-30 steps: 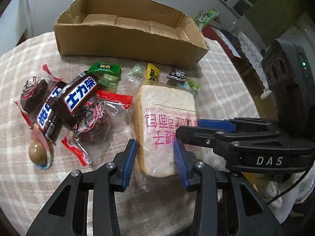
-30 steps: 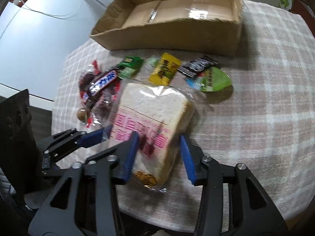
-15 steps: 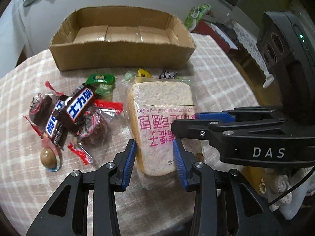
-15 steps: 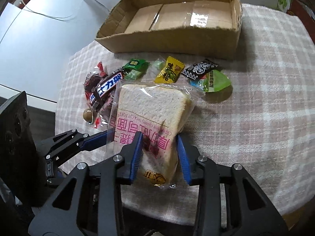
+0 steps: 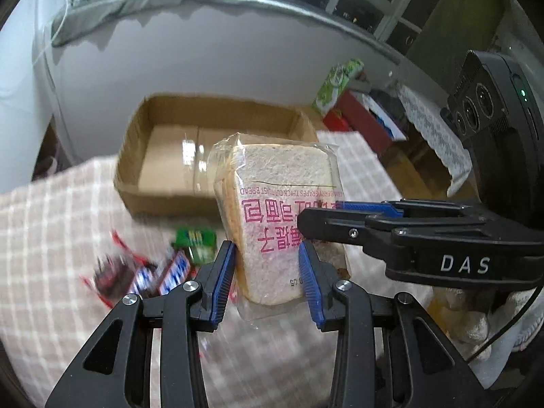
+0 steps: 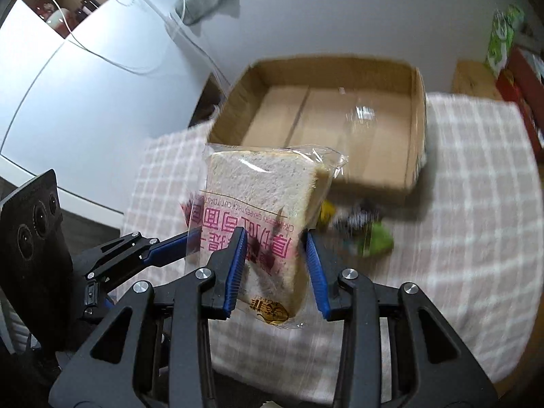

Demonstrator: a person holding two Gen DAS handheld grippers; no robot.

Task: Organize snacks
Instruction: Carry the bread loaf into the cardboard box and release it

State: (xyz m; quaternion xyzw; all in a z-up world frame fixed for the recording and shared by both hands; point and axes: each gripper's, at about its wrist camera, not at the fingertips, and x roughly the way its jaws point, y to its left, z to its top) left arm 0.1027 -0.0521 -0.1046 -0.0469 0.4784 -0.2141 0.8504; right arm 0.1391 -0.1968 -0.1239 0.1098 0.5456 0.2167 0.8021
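A bag of sliced bread point(image 5: 282, 183) with pink lettering hangs in the air above the checked tablecloth point(image 5: 51, 238). My left gripper point(image 5: 267, 265) is shut on its near left end, and my right gripper point(image 6: 273, 255) is shut on the other near corner of the bread point(image 6: 261, 183). In the left wrist view the right gripper point(image 5: 340, 217) crosses in from the right. Behind the bread stands an open cardboard box point(image 5: 163, 197) with nothing in it. Chocolate bars point(image 5: 166, 275) and a green packet point(image 5: 195, 241) lie blurred on the cloth below.
More small sweets, among them a green jelly cup point(image 6: 374, 241) and a yellow packet point(image 6: 326, 210), lie before the box wall point(image 6: 416, 136). A green pack point(image 5: 336, 81) and a red box point(image 5: 360, 119) sit beyond the table's right edge. A white wall rises behind.
The right gripper's jaws closed on the bread. Both grippers then lifted the bag off the cloth, and it now hangs in front of the box; the snacks below stayed put.
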